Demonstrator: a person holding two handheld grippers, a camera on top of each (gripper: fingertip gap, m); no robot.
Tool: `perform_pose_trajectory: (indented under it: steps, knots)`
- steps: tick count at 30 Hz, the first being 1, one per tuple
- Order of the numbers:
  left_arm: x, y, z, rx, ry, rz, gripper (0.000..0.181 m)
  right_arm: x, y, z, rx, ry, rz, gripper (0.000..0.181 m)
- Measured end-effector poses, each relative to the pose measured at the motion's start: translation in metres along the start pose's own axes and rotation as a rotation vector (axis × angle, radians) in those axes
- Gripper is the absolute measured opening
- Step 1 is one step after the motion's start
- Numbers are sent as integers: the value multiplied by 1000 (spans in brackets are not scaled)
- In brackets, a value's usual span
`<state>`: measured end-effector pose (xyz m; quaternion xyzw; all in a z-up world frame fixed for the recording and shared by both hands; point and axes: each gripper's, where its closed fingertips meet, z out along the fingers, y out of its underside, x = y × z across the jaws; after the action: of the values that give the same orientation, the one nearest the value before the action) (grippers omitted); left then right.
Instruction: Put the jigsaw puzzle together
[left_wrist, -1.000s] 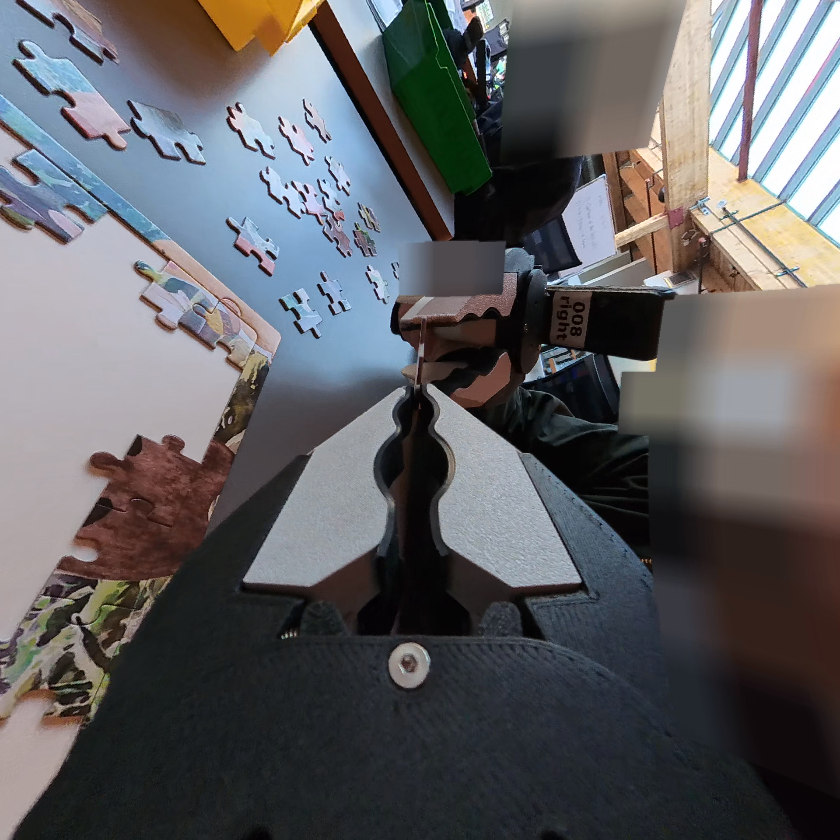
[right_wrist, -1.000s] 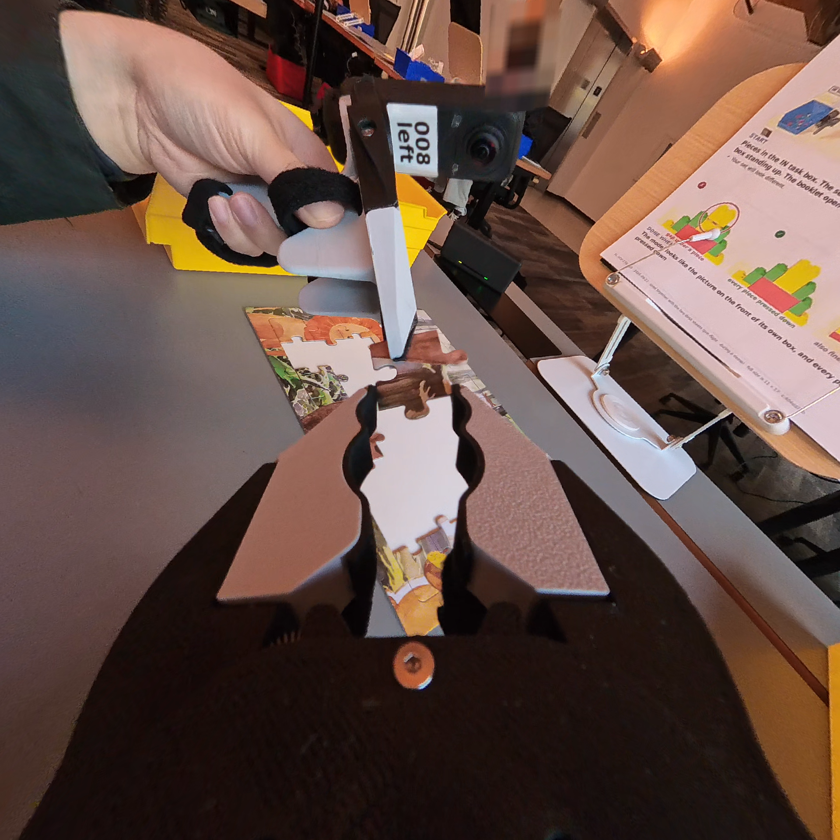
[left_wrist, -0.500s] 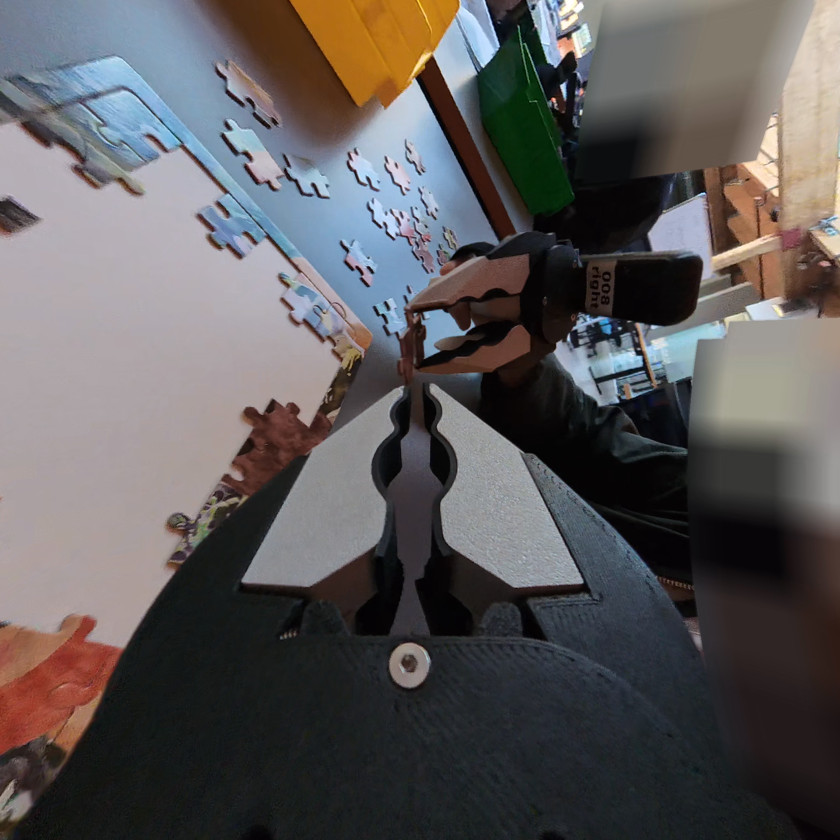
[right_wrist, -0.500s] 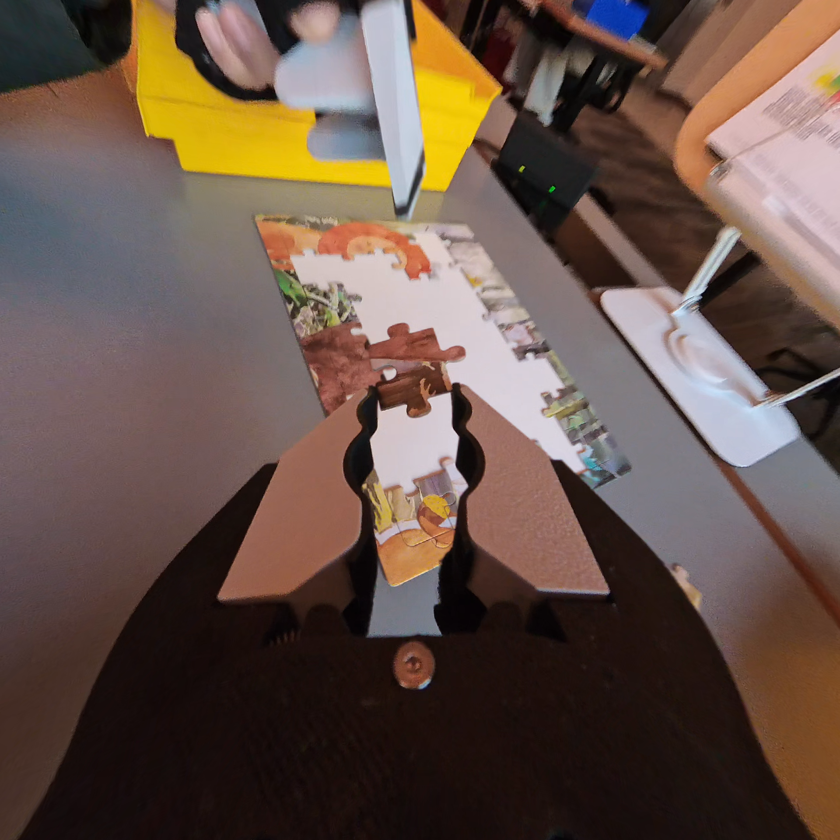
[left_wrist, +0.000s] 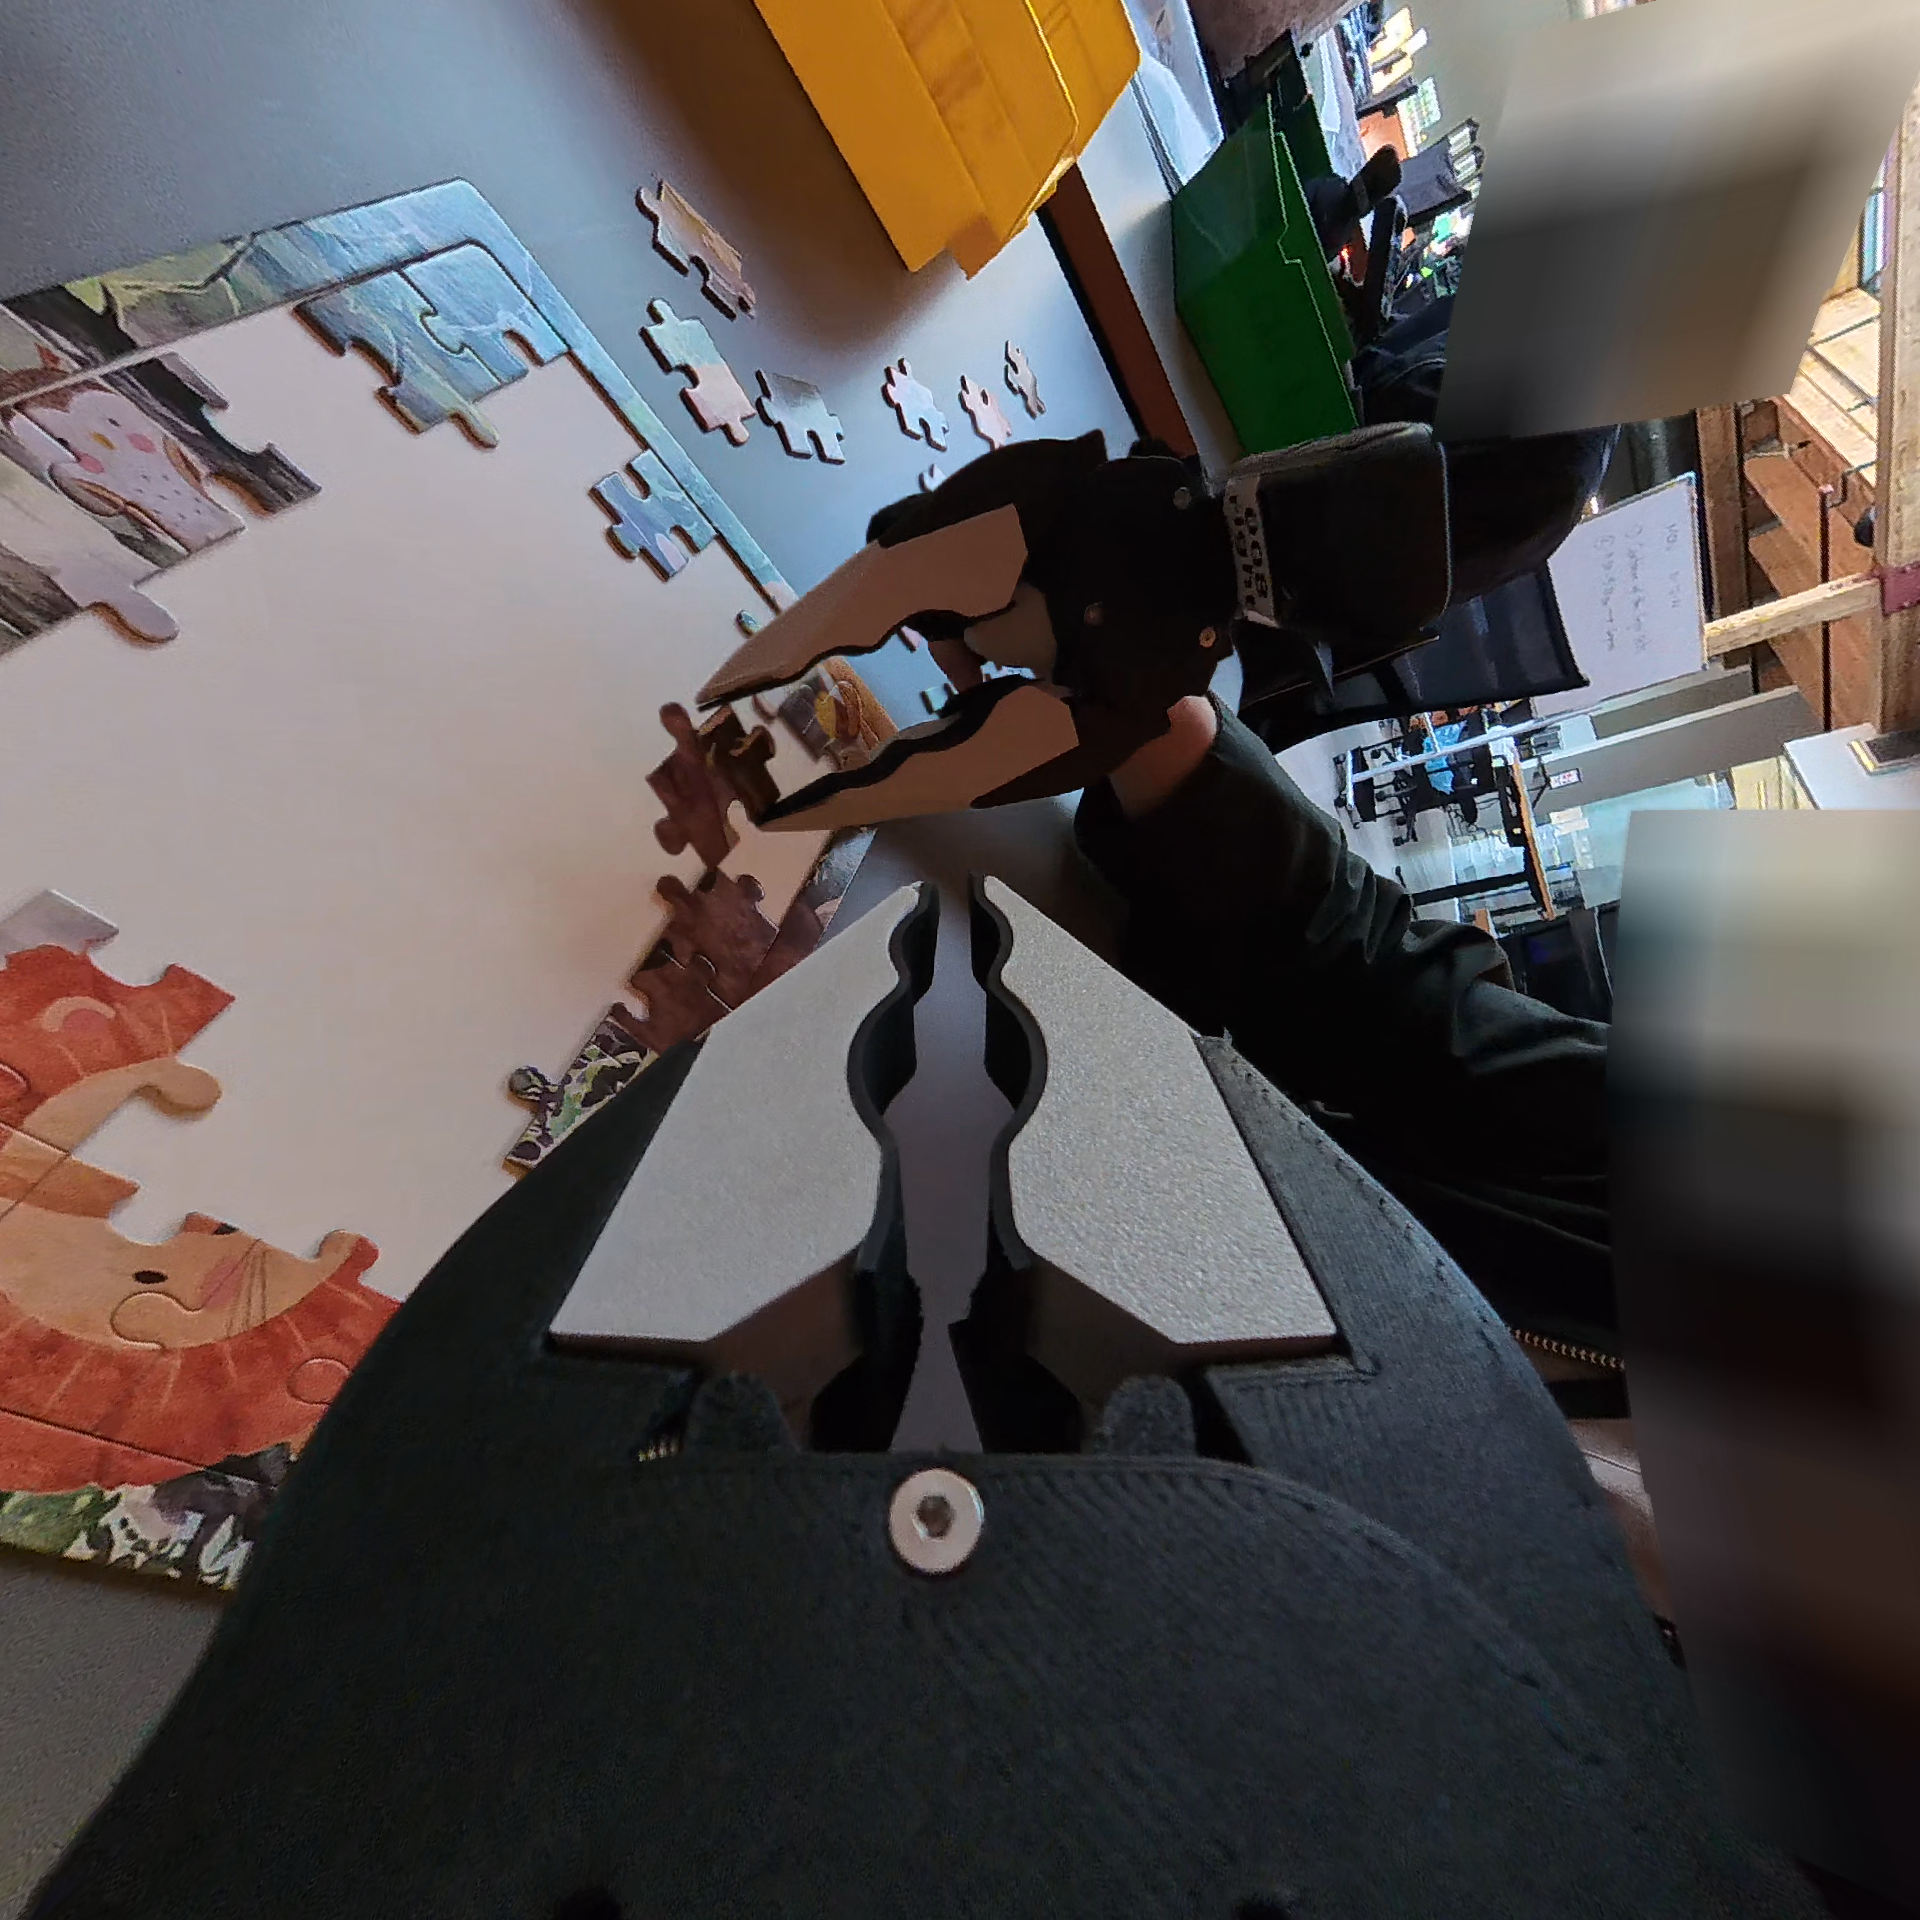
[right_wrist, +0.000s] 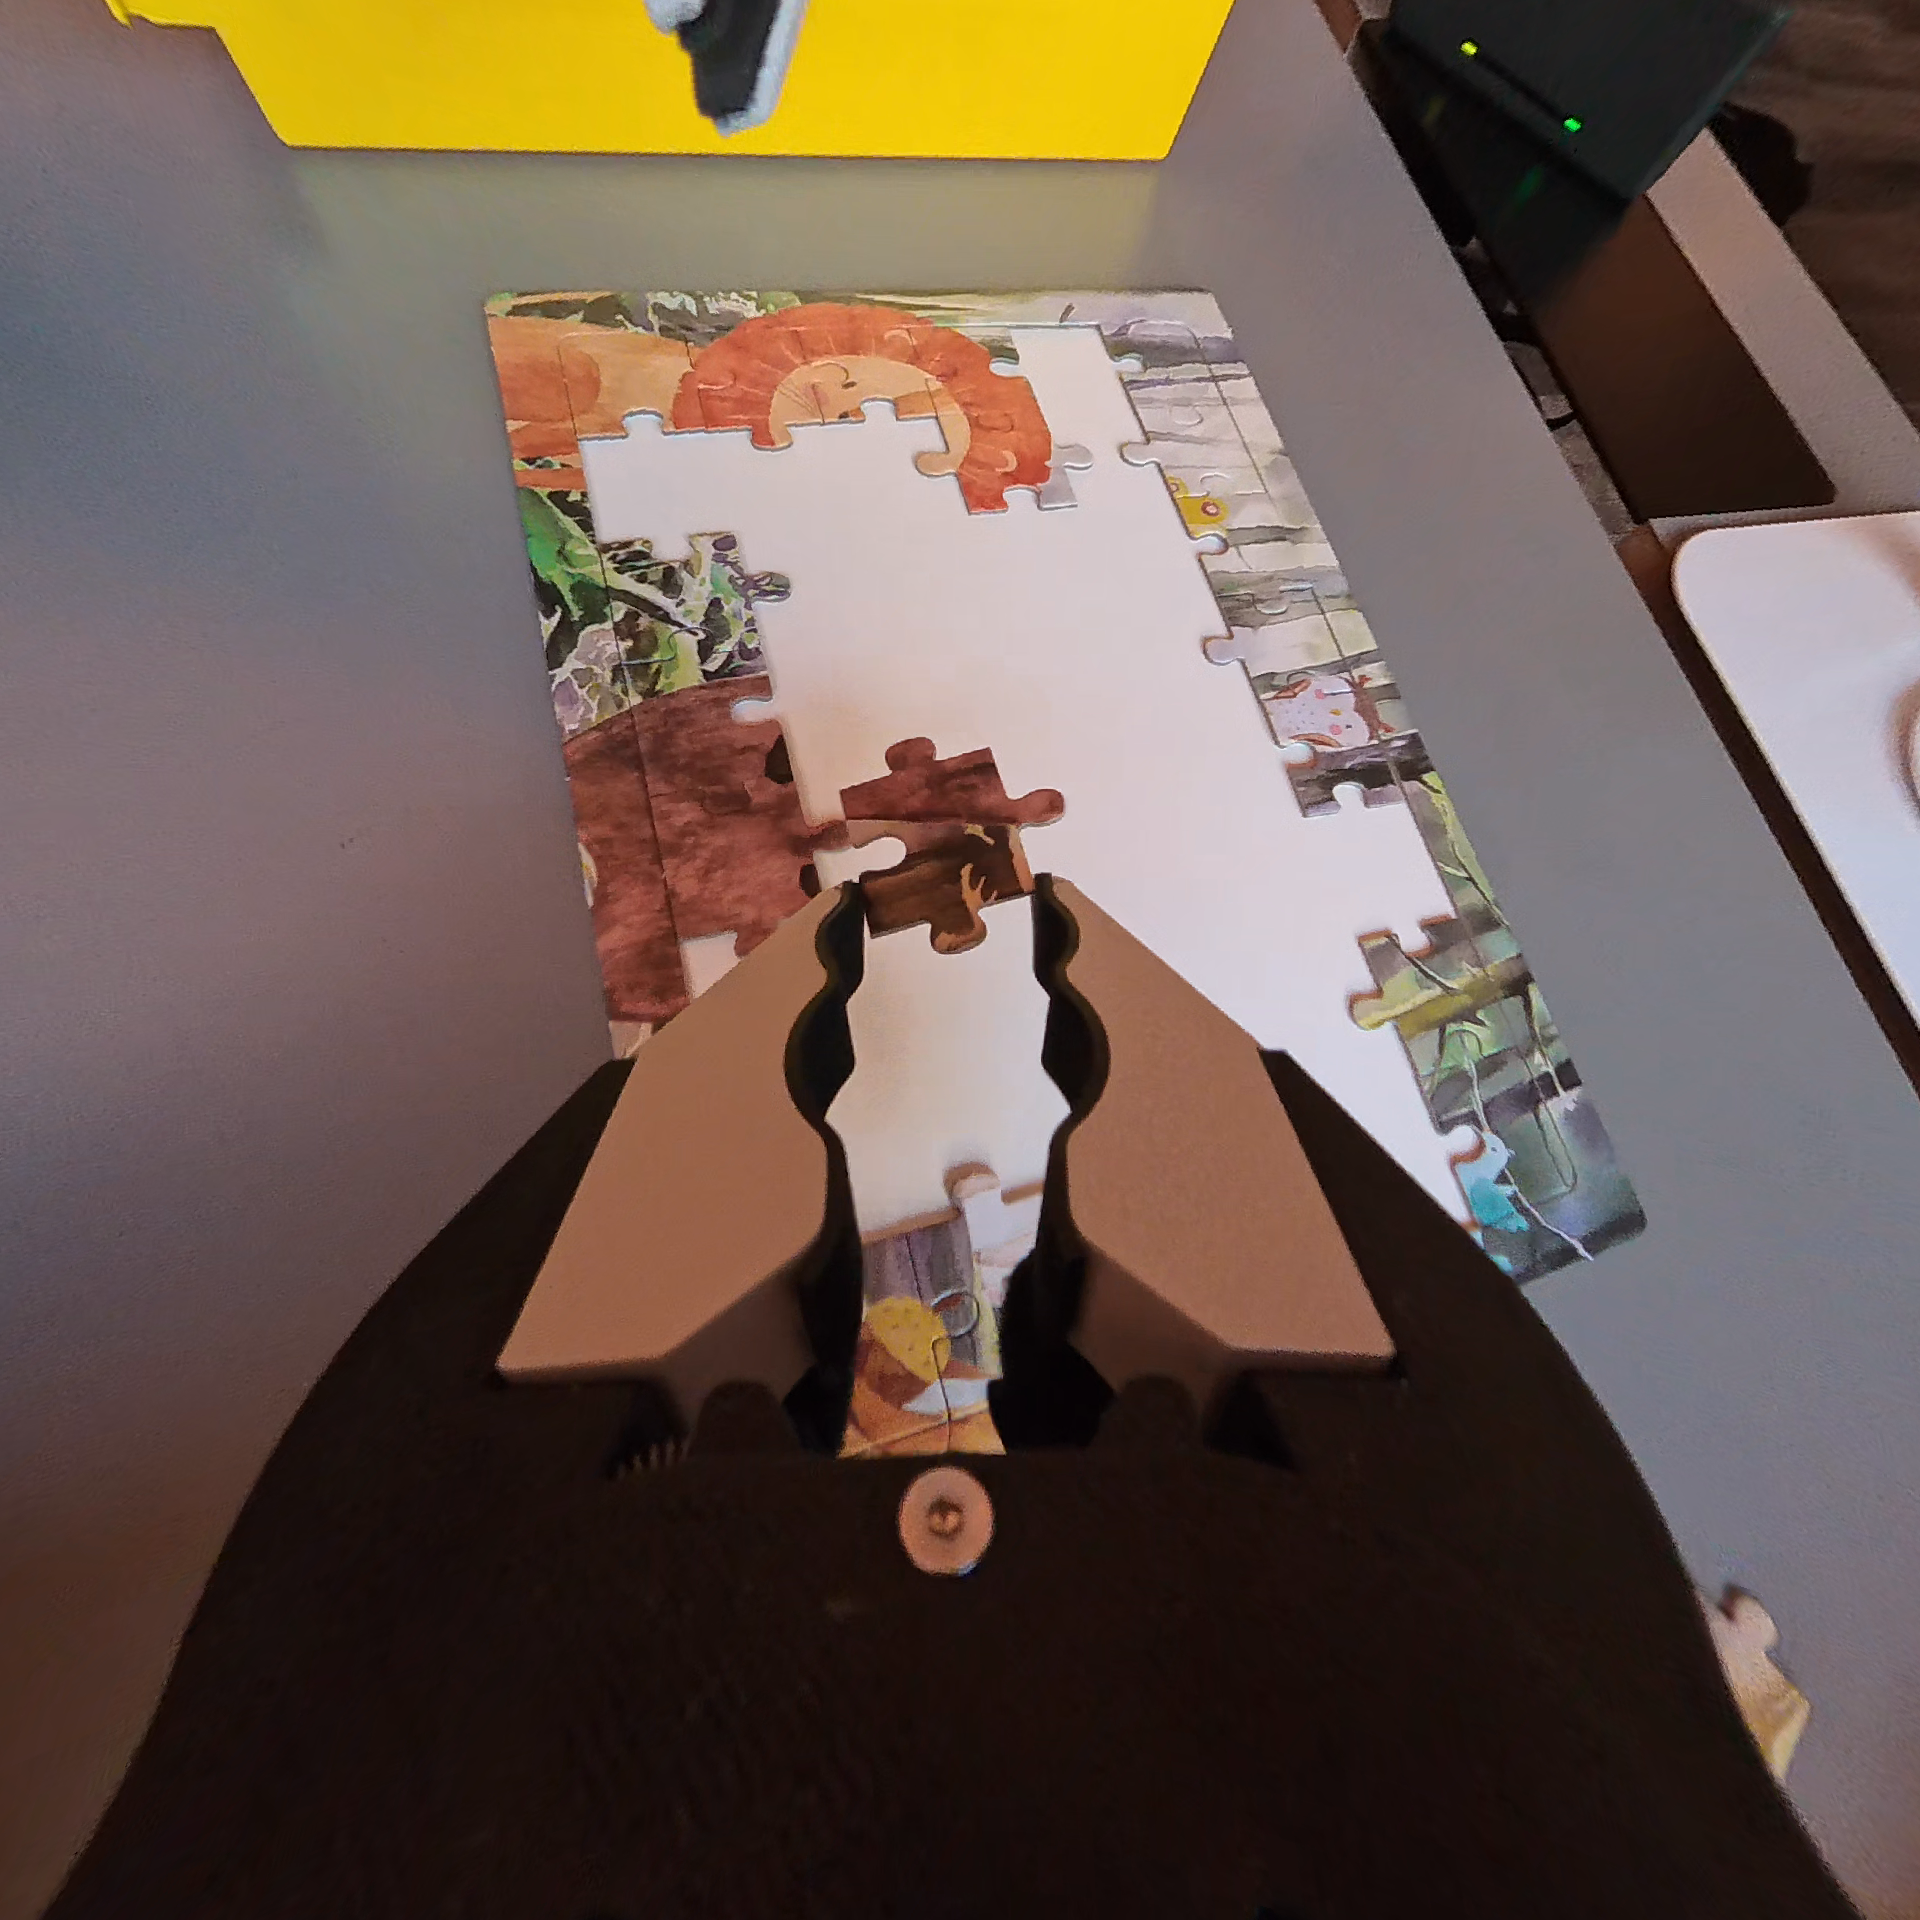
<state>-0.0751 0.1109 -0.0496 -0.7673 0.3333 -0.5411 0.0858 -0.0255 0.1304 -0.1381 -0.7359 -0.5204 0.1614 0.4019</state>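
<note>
The puzzle board (right_wrist: 1039, 623) lies on the grey table, its rim and corners partly filled and its white middle bare. It also shows in the left wrist view (left_wrist: 312, 675). My right gripper (right_wrist: 948, 891) is shut on a brown piece (right_wrist: 935, 888) with a second brown piece (right_wrist: 935, 795) joined to its far side. It holds them just over the board, beside the brown patch (right_wrist: 675, 831) at the board's left edge. It also shows in the left wrist view (left_wrist: 736, 758). My left gripper (left_wrist: 948, 894) is empty, jaws a narrow gap apart, short of the right gripper.
Several loose pieces (left_wrist: 717, 384) lie on the table beyond the board. A yellow bin (left_wrist: 966, 114) and a green bin (left_wrist: 1257, 301) stand behind them. A white stand base (right_wrist: 1808, 707) and a black device (right_wrist: 1558, 135) are off the table's right edge. One loose piece (right_wrist: 1756, 1683) lies near me. Tip to tip, the grippers are about 11 cm apart.
The left gripper has let go and pulled back from the brown pieces, its jaws parting slightly. The right gripper has tilted down over the board with the pieces.
</note>
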Motion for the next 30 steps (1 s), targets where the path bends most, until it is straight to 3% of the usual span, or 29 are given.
perform_pose_trajectory:
  steps: [20, 30]
  knots:
    - [-32, 11, 6, -57, -59, -88, 5, -9, 1, 16, -3, -74, -1, 33]
    - [-32, 11, 5, -60, -71, -81, 5, -5, 26, -18, -9, -139, 82, 32]
